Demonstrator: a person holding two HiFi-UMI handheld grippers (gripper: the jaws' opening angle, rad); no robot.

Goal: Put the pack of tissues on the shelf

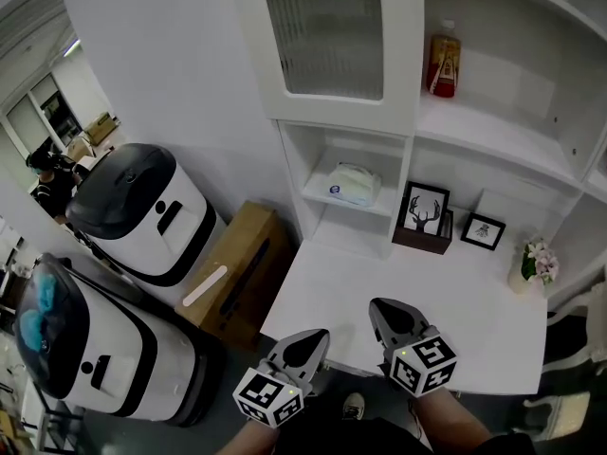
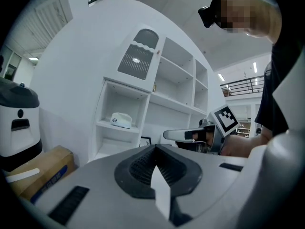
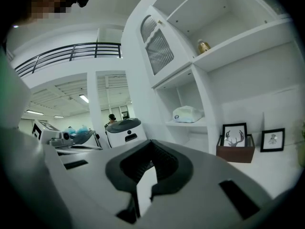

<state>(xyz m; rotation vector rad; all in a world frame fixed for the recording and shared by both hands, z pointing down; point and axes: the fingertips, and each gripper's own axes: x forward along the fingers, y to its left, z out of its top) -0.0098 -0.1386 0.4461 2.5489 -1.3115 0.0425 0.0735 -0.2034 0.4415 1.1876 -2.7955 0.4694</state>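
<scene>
Left gripper [image 1: 317,337] hangs over the near edge of the desk [image 1: 474,311], jaws pressed together with nothing between them; in its own view the dark pads [image 2: 138,168] meet at the tips. Right gripper [image 1: 379,309] sits just beside it, a little further over the desk, jaws likewise closed and empty. Both point toward the shelf unit [image 1: 408,83].

At far left stands a white machine [image 1: 142,216] with a dark lid, and a second machine [image 1: 95,358] nearer. Between them and the desk is a cardboard box [image 1: 237,268] with a pale strip lying on top. The tissue pack [image 1: 354,183] lies on the shelf of a small open cubby, under a ribbed-glass door [image 1: 327,31], well apart from both grippers. Right of the cubby, at the back of the desk, a deer picture [image 1: 426,211] stands on a dark box, then a small frame [image 1: 483,231], then flowers [image 1: 536,262] at the far end. A bottle [image 1: 443,64] stands on the shelf above.
</scene>
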